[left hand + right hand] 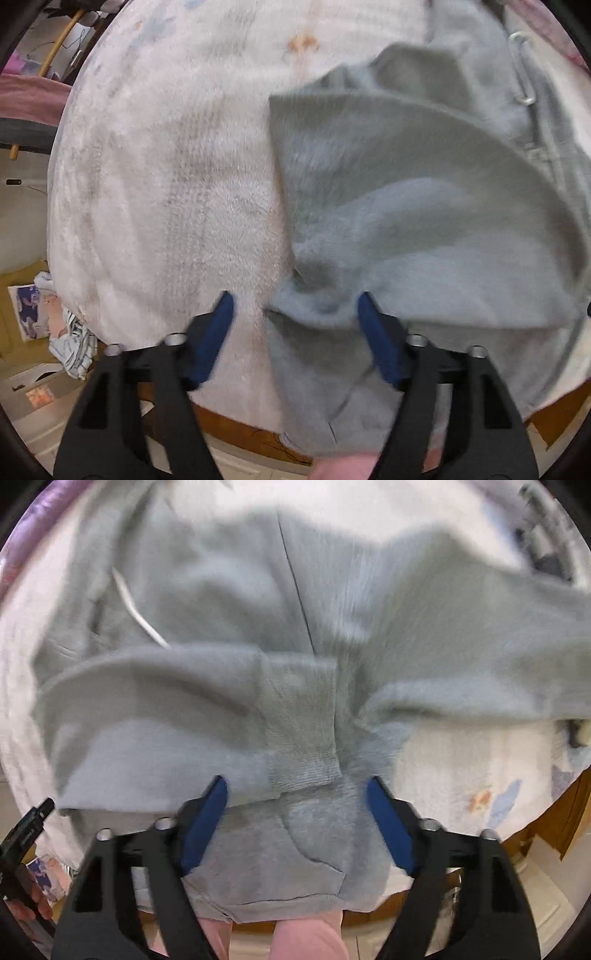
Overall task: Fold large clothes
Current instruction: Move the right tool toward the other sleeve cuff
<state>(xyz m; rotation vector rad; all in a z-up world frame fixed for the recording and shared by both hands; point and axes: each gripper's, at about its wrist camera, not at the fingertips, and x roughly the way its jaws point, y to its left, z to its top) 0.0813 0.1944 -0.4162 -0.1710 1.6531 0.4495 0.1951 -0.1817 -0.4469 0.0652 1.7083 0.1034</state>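
Note:
A large grey hooded sweatshirt (406, 206) lies on a pale fluffy blanket (166, 184), with a sleeve folded across its body and a white drawstring (521, 74) at the far right. My left gripper (295, 306) is open, its blue pads astride the near left edge of the sweatshirt. In the right wrist view the sweatshirt (207, 602) fills the frame, both sleeves lying across it and a ribbed cuff (303, 738) in the middle. My right gripper (297, 794) is open just before that cuff, above the hem.
The blanket covers a bed whose wooden edge (236, 421) runs along the front. Loose clothes and papers (70, 339) lie on the floor at left. Pink-clad legs (306, 938) show below the bed edge. The other gripper's tip (33, 823) shows at left.

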